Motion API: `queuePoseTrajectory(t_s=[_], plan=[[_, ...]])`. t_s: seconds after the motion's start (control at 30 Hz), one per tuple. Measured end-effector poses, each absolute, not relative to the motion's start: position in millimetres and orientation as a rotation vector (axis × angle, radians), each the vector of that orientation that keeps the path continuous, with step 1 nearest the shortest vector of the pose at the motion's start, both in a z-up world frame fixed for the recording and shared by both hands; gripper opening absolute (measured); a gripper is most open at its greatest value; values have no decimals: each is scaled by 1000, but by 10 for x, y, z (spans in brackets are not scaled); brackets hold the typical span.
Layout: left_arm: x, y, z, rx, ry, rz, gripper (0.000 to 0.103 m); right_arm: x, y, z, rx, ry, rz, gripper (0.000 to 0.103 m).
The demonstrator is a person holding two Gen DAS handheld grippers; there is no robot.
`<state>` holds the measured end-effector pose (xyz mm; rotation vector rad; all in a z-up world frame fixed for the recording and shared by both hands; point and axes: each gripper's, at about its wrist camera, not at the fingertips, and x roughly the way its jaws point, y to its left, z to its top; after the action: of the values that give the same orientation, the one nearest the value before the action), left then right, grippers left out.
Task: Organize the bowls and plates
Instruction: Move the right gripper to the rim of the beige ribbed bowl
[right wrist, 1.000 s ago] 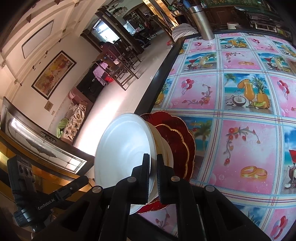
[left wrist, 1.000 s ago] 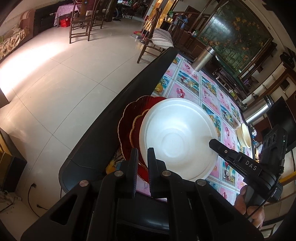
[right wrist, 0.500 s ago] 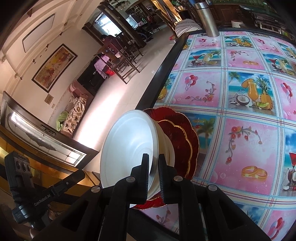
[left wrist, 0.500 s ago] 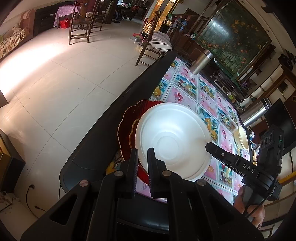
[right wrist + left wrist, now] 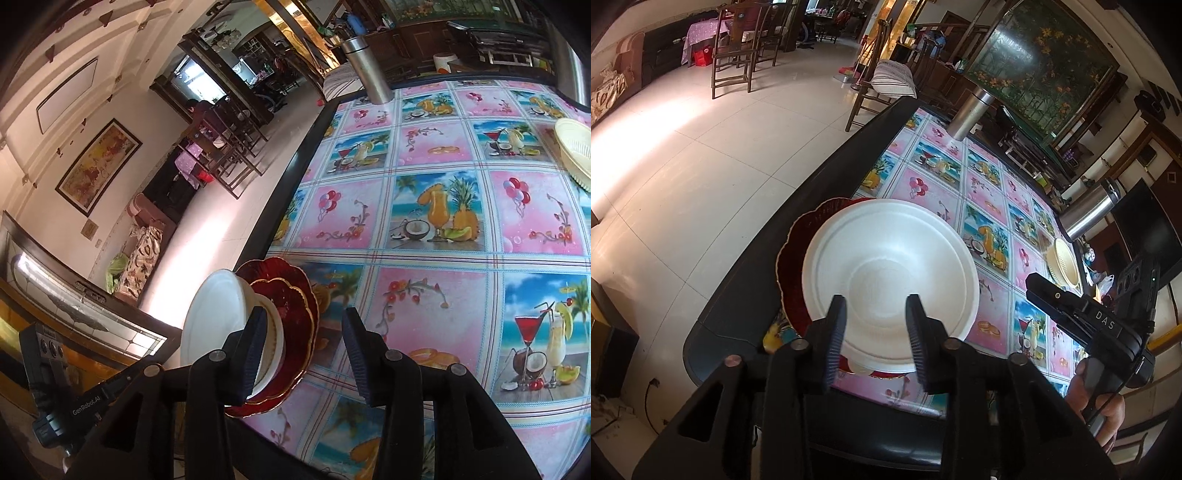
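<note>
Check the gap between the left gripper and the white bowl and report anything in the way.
Nothing visible stands between them. The left gripper, whose jaws have just been opening, is open and empty in front of the white bowl, which sits on the red plates.

The left wrist view looks steeply down from above the worktop's [image 5: 827,192] near corner, close over the stacked dishes [image 5: 890,280], facing along the cloth toward the far end. The right wrist view sits lower, near the same corner, and looks across the worktop [image 5: 291,192], seeing the stacked dishes [image 5: 218,317] edge-on. Both share the stack, the dark worktop edge, the tiled floor and the steel flask [image 5: 971,114] [image 5: 365,70] at the far edge.
</note>
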<state>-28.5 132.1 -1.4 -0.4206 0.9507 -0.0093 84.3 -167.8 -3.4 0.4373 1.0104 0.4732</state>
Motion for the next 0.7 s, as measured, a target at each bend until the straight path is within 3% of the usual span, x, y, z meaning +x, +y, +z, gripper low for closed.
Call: queuePoseTrajectory(t_s=[0.07,0.4,0.7], plan=[[-259,1179,6,-395,940,-2,61,844,-1780,-100,450,1019,463,45],[45,-40,-17,-196,1014,-187,61,840,-2508,-320,531,1020,390,45],[347,-1246,-660,-51,1253,-363,64,846,-3699,-546,659,994,210,45]])
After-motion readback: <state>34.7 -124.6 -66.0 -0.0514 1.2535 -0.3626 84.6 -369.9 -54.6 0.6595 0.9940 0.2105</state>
